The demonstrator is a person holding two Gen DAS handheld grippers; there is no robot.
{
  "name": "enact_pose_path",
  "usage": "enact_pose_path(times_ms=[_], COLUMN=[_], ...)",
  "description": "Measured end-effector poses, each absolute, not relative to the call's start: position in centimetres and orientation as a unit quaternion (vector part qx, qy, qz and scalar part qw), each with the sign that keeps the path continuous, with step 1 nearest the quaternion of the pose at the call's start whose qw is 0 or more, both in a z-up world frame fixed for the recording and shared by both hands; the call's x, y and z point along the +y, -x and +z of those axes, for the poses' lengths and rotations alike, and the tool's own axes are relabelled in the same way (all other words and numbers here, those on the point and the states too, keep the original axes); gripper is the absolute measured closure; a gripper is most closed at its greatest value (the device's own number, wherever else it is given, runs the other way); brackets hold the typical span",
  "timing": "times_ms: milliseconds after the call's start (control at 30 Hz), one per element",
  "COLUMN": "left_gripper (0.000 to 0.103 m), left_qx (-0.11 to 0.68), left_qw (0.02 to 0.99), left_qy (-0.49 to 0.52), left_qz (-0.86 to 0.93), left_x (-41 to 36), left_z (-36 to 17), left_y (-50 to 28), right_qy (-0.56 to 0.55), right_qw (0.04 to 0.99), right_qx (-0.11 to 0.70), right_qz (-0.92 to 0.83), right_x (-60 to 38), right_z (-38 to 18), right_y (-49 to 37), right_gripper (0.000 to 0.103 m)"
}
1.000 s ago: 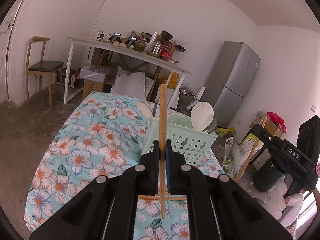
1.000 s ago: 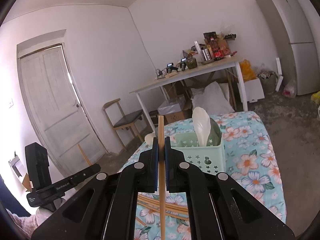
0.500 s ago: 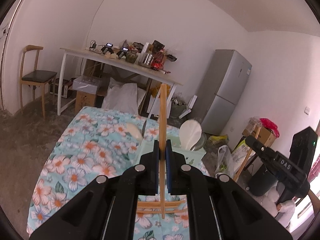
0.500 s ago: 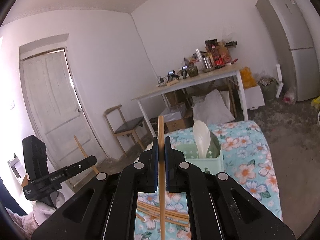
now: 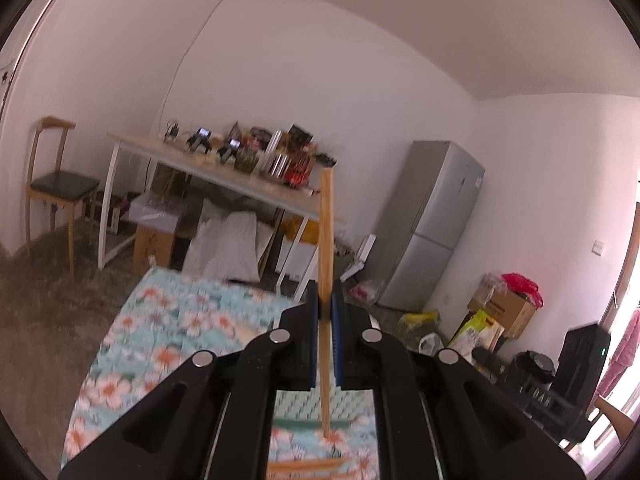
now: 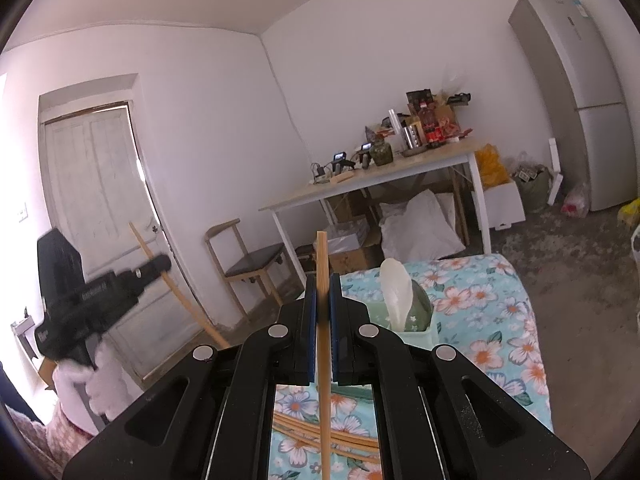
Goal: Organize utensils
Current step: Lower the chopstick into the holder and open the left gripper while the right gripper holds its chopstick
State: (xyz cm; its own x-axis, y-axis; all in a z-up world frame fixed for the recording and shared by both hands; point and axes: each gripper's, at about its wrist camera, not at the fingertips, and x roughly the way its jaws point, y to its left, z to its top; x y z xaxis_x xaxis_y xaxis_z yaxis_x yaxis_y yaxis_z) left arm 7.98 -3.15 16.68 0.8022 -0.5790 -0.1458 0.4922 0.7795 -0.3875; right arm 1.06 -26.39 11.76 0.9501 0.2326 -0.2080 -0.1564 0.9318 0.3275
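Note:
My left gripper (image 5: 326,300) is shut on a wooden chopstick (image 5: 325,224) that stands upright between its pads, high above the floral tablecloth (image 5: 160,340). My right gripper (image 6: 322,292) is shut on a second upright chopstick (image 6: 322,256). Just beyond it stands a pale green basket (image 6: 418,336) with a white spoon (image 6: 394,292) sticking out. Several loose chopsticks (image 6: 344,436) lie on the cloth under the right gripper. At the left of the right wrist view, the left gripper (image 6: 160,266) hangs in the air with its chopstick (image 6: 176,292) slanting down.
A white table (image 6: 380,178) crowded with bottles and gadgets stands at the back wall, with boxes and a white sack beneath. A wooden chair (image 6: 248,264) is beside it, a grey fridge (image 5: 432,224) in the corner, a white door (image 6: 92,200) at the left. A white-gloved hand (image 6: 100,384) holds the left gripper.
My left gripper has risen with its chopstick and tipped upward, so the basket has sunk out of its view. My right gripper has stayed almost still.

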Motion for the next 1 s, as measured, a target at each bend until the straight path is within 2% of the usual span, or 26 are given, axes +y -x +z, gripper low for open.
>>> enact_pose_path(times_ms=[233, 500, 733, 1000], left_gripper=[0.098, 0.098, 0.098, 0.098], left_qx=[0.094, 0.103, 0.131, 0.219], left_qw=[0.935, 0.929, 0.935, 0.925], left_qy=[0.169, 0.178, 0.139, 0.093], left_qz=[-0.296, -0.308, -0.299, -0.297], left_x=[-4.7, -7.6, -11.7, -15.7], left_z=[19.3, 19.0, 16.9, 11.8], left_y=[-9.9, -14.0, -18.0, -21.0], right_qy=[-0.17, -0.169, -0.184, -0.194], right_qw=[0.972, 0.973, 0.969, 0.966], right_qx=[0.118, 0.121, 0.12, 0.129], right_qz=[0.107, 0.102, 0.111, 0.112], right_x=[-27.4, -28.2, -29.1, -30.0], right_z=[11.5, 11.7, 11.5, 10.8], right_y=[-1.1, -0.9, -1.0, -1.6], right_gripper=[0.099, 0.099, 0.099, 0.099])
